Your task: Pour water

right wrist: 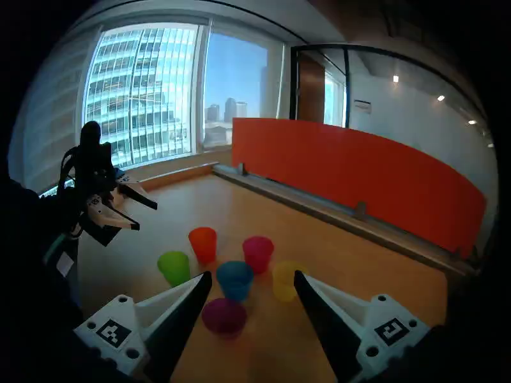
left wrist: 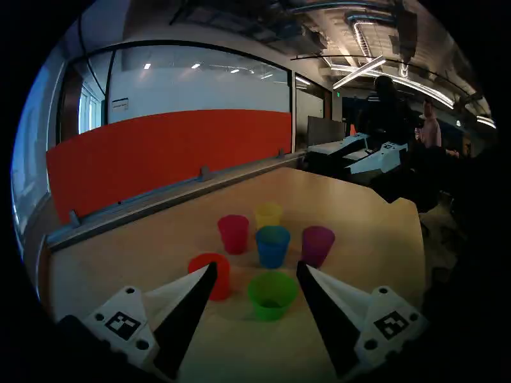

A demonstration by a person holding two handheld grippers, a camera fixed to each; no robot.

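Note:
Six plastic cups stand clustered on the wooden table (left wrist: 358,210). In the left gripper view the green cup (left wrist: 273,295) is nearest, between the fingertips of my open left gripper (left wrist: 255,268). The red cup (left wrist: 211,276) is partly hidden behind its left finger. Behind them stand the blue (left wrist: 273,246), pink (left wrist: 234,233), yellow (left wrist: 268,214) and purple (left wrist: 317,244) cups. In the right gripper view my open right gripper (right wrist: 252,276) frames the purple cup (right wrist: 223,316) and blue cup (right wrist: 234,279). Green (right wrist: 174,267), red (right wrist: 202,244), pink (right wrist: 258,253) and yellow (right wrist: 285,279) cups surround them. The left gripper (right wrist: 137,214) hovers at the left, open.
An orange partition (right wrist: 383,172) on a metal rail runs along one table side. Large windows (right wrist: 147,89) lie beyond another. White equipment (left wrist: 377,159) and a person (left wrist: 431,131) are past the table's far right edge.

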